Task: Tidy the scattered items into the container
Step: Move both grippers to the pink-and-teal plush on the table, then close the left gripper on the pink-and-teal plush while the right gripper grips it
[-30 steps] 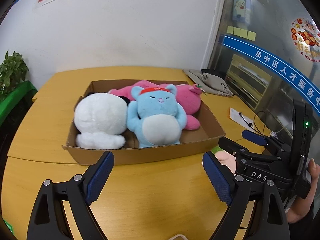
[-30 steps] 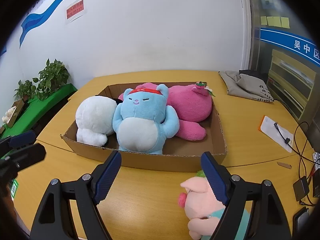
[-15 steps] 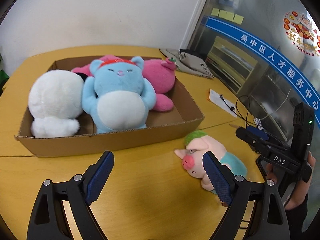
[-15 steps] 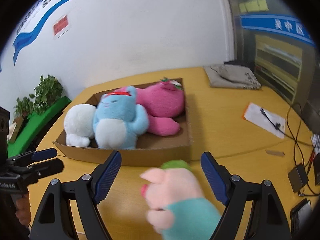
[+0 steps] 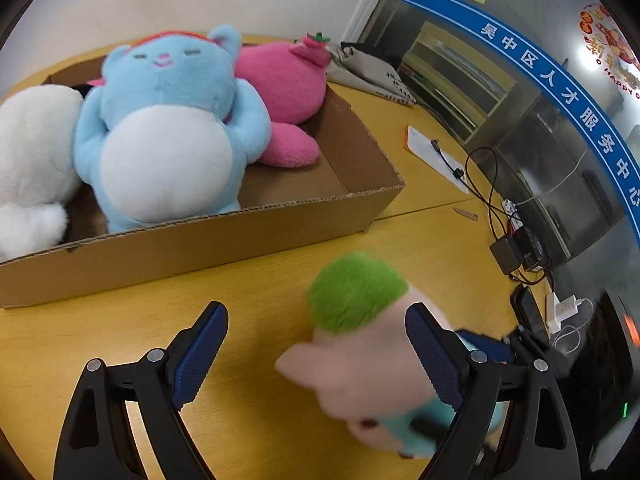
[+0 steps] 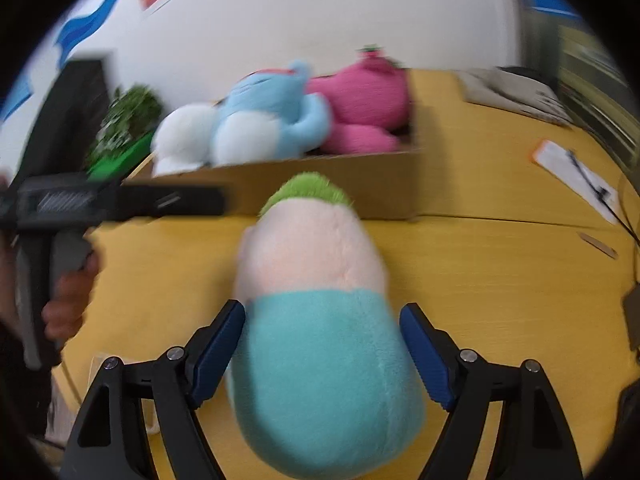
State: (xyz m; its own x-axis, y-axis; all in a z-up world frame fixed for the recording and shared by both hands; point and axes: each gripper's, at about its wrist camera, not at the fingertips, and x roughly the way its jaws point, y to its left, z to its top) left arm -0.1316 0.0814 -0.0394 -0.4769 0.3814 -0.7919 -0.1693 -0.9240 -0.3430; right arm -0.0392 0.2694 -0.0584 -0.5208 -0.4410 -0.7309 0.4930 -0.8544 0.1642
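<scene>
Both jaws stand wide and grip nothing. Your right gripper (image 6: 322, 354) straddles the turquoise body of the pig plush (image 6: 316, 300): its two blue pads flank the toy's sides, close against the fur but not visibly pressing in, so read this as an approach and not a hold. Your left gripper (image 5: 316, 354) is opened just as wide over the toy's head end, where the green tuft and pink snout lie between its pads; the right-hand pad sits against or just in front of the plush, and blur leaves contact unclear.

The pig plush lies on the yellow worktop (image 5: 248, 292), just in front of the near wall of the cardboard box (image 5: 200, 240), outside it. Inside the box, the white plush (image 5: 32, 140), the blue bear plush (image 5: 168, 128) and the pink plush (image 5: 284, 88) lie packed side by side, filling the left and middle; the bare floor at the right-hand end is the likely place for the last toy.

Judged from this layout, you bracket the soft toy at both ends because its rounded body would sag or roll in a single pinch. Closing on the turquoise body appears to be the next step, then a lift over the box wall.
</scene>
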